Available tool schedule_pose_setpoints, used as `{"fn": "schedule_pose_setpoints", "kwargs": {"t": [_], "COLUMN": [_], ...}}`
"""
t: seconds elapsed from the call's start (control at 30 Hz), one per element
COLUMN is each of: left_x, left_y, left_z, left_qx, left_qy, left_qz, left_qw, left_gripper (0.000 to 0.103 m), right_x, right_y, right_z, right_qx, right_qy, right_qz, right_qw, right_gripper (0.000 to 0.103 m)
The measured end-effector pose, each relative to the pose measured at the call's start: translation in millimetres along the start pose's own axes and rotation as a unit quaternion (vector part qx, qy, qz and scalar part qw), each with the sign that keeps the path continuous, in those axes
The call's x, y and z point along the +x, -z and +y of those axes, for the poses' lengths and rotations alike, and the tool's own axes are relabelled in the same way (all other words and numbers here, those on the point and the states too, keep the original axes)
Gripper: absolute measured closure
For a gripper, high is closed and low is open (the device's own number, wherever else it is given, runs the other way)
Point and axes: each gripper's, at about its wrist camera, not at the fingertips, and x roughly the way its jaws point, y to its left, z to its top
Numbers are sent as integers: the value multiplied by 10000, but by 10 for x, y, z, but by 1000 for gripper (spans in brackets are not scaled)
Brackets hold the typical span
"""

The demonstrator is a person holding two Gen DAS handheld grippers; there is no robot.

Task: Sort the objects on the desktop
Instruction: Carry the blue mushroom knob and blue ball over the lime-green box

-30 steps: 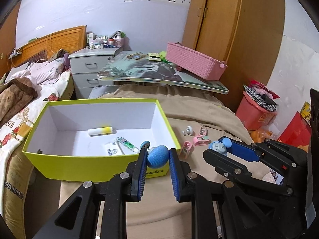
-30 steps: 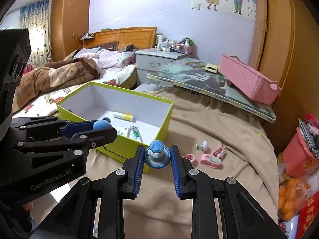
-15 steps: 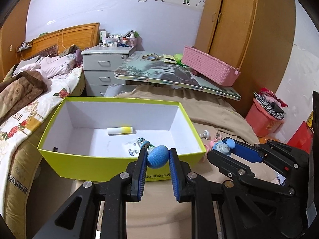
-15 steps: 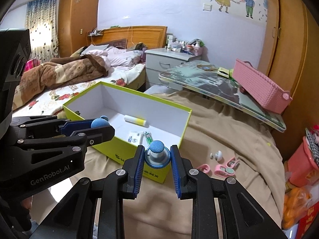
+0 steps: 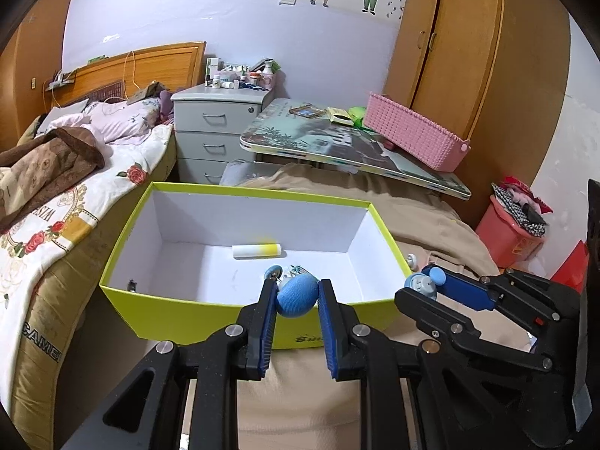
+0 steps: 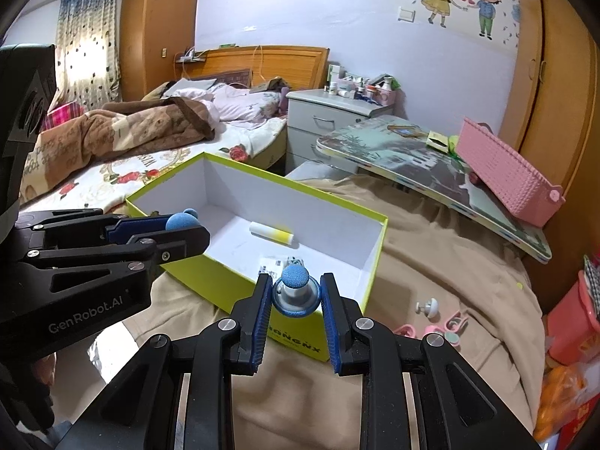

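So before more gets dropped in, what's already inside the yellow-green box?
Inside the yellow-green box: a white-and-yellow tube lying on the floor, plus a small white packet near the front wall. The grippers' blue-headed items cover part of that front area, so anything there stays hidden.

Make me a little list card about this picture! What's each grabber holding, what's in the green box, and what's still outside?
left hand-held gripper: shut on a blue foam ball piece
right hand-held gripper: shut on a blue and silver knob toy
green box: open, white inside, on the tan blanket
in the box: a white and yellow tube, plus small packets
still outside: a white knob and pink clips on the blanket, right of the box
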Motion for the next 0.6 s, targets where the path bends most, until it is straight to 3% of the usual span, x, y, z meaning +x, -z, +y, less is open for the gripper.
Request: {"fn": "schedule_pose_setpoints", "kwargs": {"t": [0.6], "left_x": [101], "left_y": [-118], "left_z": [190], "left_qx": [-7], "left_qy": [-181], "left_qz": [-3], "left_qw": [9998], "left_gripper": [80], "right_x": [222], "right_y": [-168], "right_z": [81], "right_qx": [-47], "right_qy": [-110], "right_qz": [35], "right_qw": [9999], "right_gripper": [76]}}
